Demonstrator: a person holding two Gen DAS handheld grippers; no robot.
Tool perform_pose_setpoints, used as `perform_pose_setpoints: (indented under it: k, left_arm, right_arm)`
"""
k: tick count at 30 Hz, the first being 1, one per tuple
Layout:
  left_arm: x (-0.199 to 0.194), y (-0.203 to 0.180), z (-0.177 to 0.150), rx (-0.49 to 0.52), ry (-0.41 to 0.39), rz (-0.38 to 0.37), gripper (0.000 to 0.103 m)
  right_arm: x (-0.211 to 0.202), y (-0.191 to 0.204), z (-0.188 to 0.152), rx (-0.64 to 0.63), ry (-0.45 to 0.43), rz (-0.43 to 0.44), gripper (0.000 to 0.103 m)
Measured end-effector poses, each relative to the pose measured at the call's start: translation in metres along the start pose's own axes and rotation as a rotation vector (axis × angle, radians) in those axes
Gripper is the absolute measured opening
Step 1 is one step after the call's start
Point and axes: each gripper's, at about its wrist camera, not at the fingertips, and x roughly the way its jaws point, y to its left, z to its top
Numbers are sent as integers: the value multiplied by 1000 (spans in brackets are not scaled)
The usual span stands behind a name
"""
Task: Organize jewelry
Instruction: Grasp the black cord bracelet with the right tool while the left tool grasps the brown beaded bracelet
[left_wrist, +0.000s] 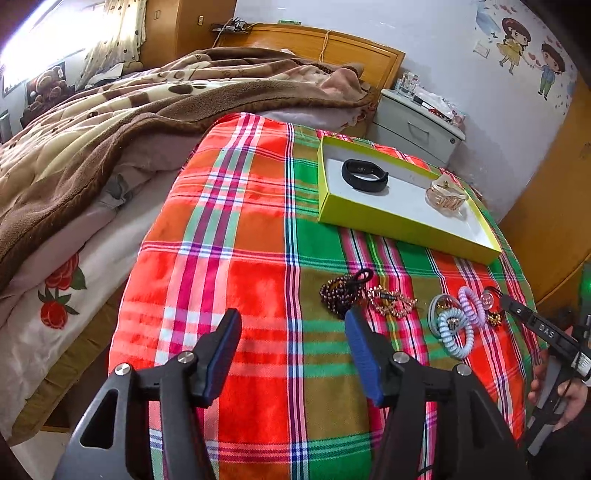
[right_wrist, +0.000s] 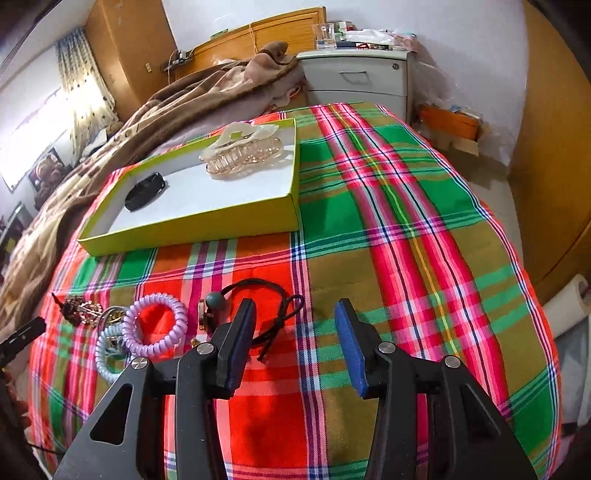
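Both tongs stood wide open, holding nothing. Left tongs (left_wrist: 293, 334) hovered low over the plaid cloth (left_wrist: 240, 229); beaded bracelet (left_wrist: 338, 291) lay just ahead, right of its right finger. Right tongs (right_wrist: 295, 325) had the black cord hair tie (right_wrist: 269, 302) beside its left finger, lilac coil tie (right_wrist: 155, 323) further left. Beyond, unobstructed, yellow-green box (left_wrist: 399, 230) held black wristband (left_wrist: 364, 175) and hair claw (right_wrist: 242, 155).

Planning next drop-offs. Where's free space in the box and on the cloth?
Box: white floor bare between black band and hair claw, and along its near wall. Plaid cloth left of the box is bare. Crowded: the near strip with beaded bracelet and coil ties.
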Motion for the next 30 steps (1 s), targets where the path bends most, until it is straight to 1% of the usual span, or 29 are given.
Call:
perform_pose_setpoints:
  k: [3,5,7,9,12,13,14,15,16,18,20,23,30]
  left_arm:
    - [2,3,-2,-15,14,-12,61]
    - [6,4,-4,-19,37,-18,61]
    - [9,3,-6,-11,51,-24,61]
    - [10,2,-8,-8,63,-10,61]
    - [12,0,-10,1,69,-10,61]
    - [13,-1,-11,8,69,-4,61]
    - [12,-2,-10,13,70,-2,61]
    - [12,-2,-10,10,68,-4,61]
    - [12,-1,-10,6,68,-8,61]
    - [13,-1,-9,4,69,-2,61]
    - [13,-2,-8,2,72,1,61]
    - [14,-2,-7,-2,75,9,61]
    - [16,-4,-3,6,76,1,61]
  right_arm:
    - [3,5,1,-22,4,-31,45]
    - [4,8,1,-30,5,-47,45]
    - [5,13,0,-60,14,-83,45]
    - [6,18,-3,-90,9,-115,45]
    - [5,18,-6,-81,-8,-123,44]
    - [4,17,-6,-80,-10,-129,38]
    - [4,17,-7,-81,-11,-131,30]
    - [3,17,-6,-82,-12,-129,26]
    - [2,16,-6,-81,-13,-131,19]
    - [2,16,-6,-83,-14,-132,17]
    - [1,15,-6,-81,-17,-134,9]
    - [0,15,-5,-67,-30,-121,7]
    - [-24,5,2,-6,-142,-85,6]
